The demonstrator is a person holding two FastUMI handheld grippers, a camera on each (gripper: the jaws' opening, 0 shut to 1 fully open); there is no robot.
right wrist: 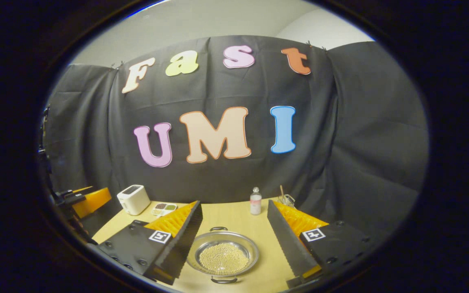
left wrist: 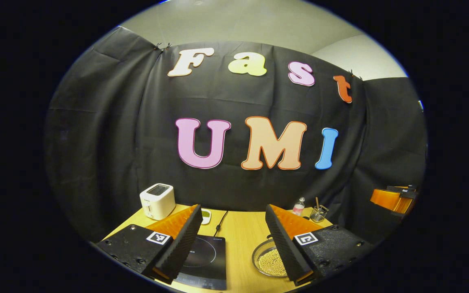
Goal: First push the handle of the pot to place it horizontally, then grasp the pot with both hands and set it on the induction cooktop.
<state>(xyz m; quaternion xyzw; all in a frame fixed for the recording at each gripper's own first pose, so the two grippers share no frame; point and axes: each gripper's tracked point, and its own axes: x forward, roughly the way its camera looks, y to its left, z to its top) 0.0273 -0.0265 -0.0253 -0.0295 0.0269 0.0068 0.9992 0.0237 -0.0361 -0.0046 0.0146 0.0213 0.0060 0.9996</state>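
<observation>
Judging from how things lie, none of the task is done yet: the pot (right wrist: 223,254) sits on the wooden table (right wrist: 234,215), not on the induction cooktop (left wrist: 206,260), and neither tool touches it.

Going left to right in the left gripper view, a white toaster (left wrist: 158,200) stands at the table's far left corner. The left gripper (left wrist: 234,244) hangs above the table with its fingers spread wide and nothing between them. The dark cooktop lies flat beneath and just inside its left finger. To the right, partly hidden by the other finger, is the pot, a shallow metal pan holding small pale beads. A small bottle (left wrist: 299,206) and a glass cup (left wrist: 318,213) with sticks stand at the back.

In the right gripper view, the toaster and a small dish (right wrist: 164,208) sit at the left. The right gripper (right wrist: 234,240) is likewise wide open and empty, and the pot lies centred between and below its two fingers, apart from both. The pot's loop handles point toward and away from the camera, so the handle push probably remains to be done, followed by the two-handed grasp and the move leftward onto the cooktop.
</observation>
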